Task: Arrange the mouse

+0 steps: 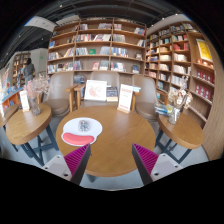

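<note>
A white mouse [84,126] lies on a round mouse pad [82,131] with a white top and a red near edge, on the left part of a round wooden table [120,130]. My gripper [111,160] is open and empty. Its left finger [76,158] is just short of the pad's red edge. The right finger [147,158] is over the table's near edge. The mouse is beyond the fingers, a little to the left.
Picture boards [97,90] and a chair [147,97] stand at the table's far side. Another round table [24,122] stands to the left and one with flowers [181,100] to the right. Bookshelves [98,45] line the walls behind.
</note>
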`<state>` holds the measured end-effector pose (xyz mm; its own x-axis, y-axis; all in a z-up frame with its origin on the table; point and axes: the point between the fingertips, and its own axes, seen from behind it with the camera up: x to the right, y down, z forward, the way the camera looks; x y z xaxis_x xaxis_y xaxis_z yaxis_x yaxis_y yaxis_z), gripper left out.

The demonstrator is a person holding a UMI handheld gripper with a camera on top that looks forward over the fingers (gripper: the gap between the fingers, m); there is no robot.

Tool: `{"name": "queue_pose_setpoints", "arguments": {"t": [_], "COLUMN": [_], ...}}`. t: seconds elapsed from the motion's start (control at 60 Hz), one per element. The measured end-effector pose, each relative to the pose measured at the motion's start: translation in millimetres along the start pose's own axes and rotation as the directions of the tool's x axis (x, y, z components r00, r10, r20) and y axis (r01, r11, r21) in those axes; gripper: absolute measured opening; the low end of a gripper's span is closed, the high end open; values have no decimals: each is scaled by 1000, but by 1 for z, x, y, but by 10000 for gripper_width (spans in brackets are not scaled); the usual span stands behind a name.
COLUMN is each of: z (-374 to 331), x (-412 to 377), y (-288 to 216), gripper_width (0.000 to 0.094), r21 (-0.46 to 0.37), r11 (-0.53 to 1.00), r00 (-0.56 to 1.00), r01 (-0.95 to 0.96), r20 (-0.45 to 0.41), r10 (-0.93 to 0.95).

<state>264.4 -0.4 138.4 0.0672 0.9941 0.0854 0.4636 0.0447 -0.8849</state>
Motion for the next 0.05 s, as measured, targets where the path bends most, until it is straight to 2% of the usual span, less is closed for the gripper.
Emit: {"name": "queue_pose_setpoints", "arguments": {"t": [0.05], "z": [-4], "x": [4], "y": [7], "gripper_width": [850], "r21": [-16], "r11": [1000], "r00": [1000], "r01": [-13], "r20": [1], "r10": [13]}}
